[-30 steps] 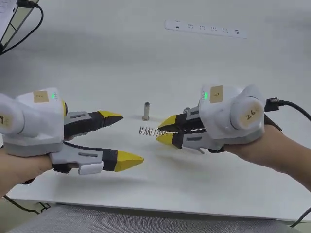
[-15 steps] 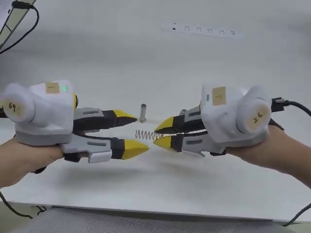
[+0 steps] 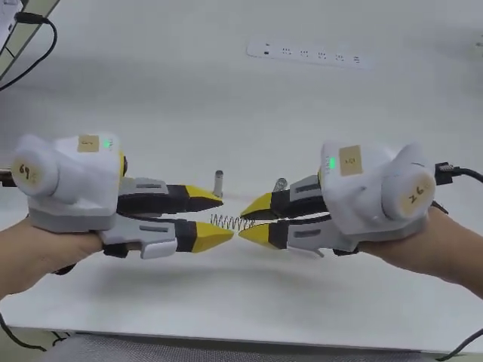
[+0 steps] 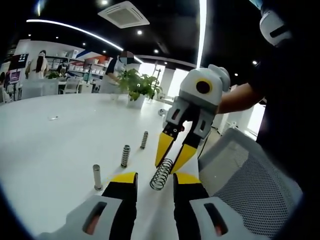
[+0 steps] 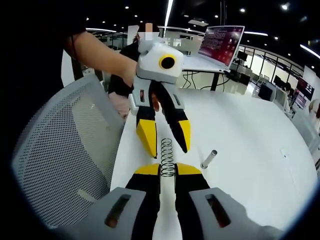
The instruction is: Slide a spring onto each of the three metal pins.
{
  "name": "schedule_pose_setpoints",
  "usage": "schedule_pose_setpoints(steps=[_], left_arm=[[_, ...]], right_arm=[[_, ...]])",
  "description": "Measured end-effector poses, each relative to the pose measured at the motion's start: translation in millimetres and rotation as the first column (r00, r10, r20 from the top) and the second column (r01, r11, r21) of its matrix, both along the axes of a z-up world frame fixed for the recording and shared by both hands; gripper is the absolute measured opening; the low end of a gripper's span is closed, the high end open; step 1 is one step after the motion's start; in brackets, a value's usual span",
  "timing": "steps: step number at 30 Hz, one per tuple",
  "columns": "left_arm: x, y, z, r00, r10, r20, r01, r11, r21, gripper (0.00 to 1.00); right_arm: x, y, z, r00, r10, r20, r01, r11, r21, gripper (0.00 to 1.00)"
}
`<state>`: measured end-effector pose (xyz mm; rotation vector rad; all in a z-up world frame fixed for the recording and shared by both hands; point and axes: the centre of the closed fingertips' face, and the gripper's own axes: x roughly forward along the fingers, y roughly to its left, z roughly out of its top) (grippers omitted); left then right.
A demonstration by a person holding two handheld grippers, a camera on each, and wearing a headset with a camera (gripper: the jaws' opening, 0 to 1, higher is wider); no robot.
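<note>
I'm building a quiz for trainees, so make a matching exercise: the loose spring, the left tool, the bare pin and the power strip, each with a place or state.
1 loose spring
2 left tool
3 bare pin
4 power strip

A lying at the far side of the table
B open
C gripped by the shut right tool
D standing upright, nothing on it

Pairs: 1-C, 2-B, 3-D, 4-A

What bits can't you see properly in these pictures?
- Head view: the right tool covers most of a pin; bare or not is hidden.
- Right gripper view: the near end of the spring vanishes between that tool's jaws.
- Left gripper view: whether the left tool touches the spring is too fine to tell.
</note>
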<state>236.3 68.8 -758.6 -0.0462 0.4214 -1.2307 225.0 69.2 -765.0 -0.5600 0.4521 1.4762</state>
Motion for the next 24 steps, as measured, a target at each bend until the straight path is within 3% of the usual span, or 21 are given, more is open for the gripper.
schedule_pose_setpoints(steps=[10,24], left_arm=[[-4.5,-3.0,2.0,1.000,-0.025,0.005,0.025,1.000,-0.007,0.08],[-8.9,-2.7,6.2,0.999,-0.041,0.033,0.042,0.999,-0.012,0.03]], right_arm=[[-0.4,2.2,2.9,1.000,0.013,0.000,-0.013,1.000,0.013,0.08],[-2.4,2.0,4.0,0.999,0.037,0.011,-0.037,0.999,0.008,0.08]])
